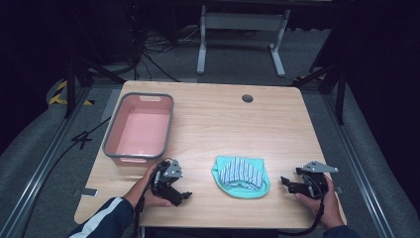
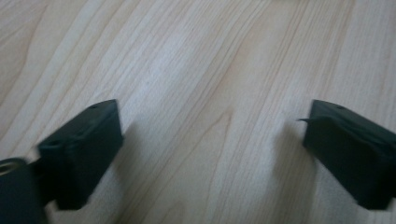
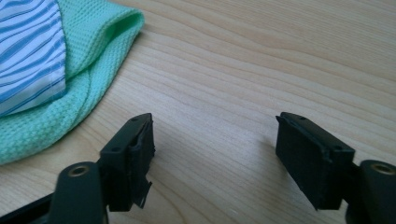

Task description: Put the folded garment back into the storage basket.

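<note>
Wooden table (image 1: 213,119), light grain, round cable hole (image 1: 247,98) toward 12 o'clock. Pink bin (image 1: 139,128) with grey rim sits at about 10 o'clock, nothing in it.

Green cloth (image 1: 241,177) lies crumpled near the front edge, roughly 6 o'clock from table centre, with a blue-and-white striped cloth (image 1: 240,171) bunched on top of it.

Left gripper (image 1: 182,196) held low over the table at 7 o'clock, just in front of the bin; jaws spread wide, nothing between them. Its own view shows bare wood under both jaws. Left hand (image 1: 148,191) wraps the body, sleeve dark with a white stripe.

Right gripper (image 1: 286,182) at 4 o'clock, pointing toward the cloths but apart from them; jaws spread, holding nothing. In its view the green cloth's edge lies at 10 o'clock, beyond the jaw tips.
</note>
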The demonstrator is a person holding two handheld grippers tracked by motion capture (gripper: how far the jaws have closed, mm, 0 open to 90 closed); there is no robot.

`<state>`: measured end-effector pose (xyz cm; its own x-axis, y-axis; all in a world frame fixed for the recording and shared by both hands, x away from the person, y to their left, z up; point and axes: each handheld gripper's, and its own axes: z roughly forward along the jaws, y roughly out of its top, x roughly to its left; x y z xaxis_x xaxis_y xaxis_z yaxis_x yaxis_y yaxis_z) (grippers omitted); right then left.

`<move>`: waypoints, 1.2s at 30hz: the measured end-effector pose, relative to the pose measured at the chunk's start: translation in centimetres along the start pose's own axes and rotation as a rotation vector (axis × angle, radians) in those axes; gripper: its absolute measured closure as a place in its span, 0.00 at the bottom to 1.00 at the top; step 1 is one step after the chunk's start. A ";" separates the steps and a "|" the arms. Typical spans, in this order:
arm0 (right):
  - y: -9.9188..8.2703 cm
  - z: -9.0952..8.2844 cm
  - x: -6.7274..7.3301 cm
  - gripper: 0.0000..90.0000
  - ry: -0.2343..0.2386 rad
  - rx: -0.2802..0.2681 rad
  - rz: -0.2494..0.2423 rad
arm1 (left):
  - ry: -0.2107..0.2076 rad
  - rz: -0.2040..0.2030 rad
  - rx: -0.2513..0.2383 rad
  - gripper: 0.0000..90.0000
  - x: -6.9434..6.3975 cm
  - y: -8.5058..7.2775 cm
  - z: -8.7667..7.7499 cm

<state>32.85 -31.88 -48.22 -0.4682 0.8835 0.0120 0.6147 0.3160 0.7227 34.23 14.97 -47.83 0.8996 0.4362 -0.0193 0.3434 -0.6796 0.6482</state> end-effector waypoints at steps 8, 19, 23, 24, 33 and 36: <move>2.4 -1.0 2.2 0.38 0.080 -0.051 -0.043 | 0.059 -0.019 0.003 0.24 0.2 2.0 0.2; 4.6 1.2 5.2 0.36 0.093 0.013 -0.102 | 0.105 -0.081 -0.025 0.33 1.4 6.9 2.9; 4.9 2.0 5.5 0.36 0.093 0.029 -0.099 | 0.081 -0.088 -0.031 0.32 1.7 8.1 4.0; 4.9 2.2 5.5 0.36 0.093 0.033 -0.093 | 0.081 -0.088 -0.031 0.32 1.7 8.1 4.0; 5.2 3.2 6.6 0.34 0.111 0.059 -0.101 | 0.044 -0.058 -0.031 0.28 0.3 9.4 6.0; 5.1 3.7 6.9 0.33 0.109 0.075 -0.098 | 0.045 -0.065 -0.028 0.26 0.5 9.3 6.5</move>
<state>35.11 -22.84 -47.01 -0.5918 0.8058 0.0220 0.6064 0.4270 0.6707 39.62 5.04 -46.77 0.8625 0.5054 -0.0278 0.3921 -0.6325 0.6680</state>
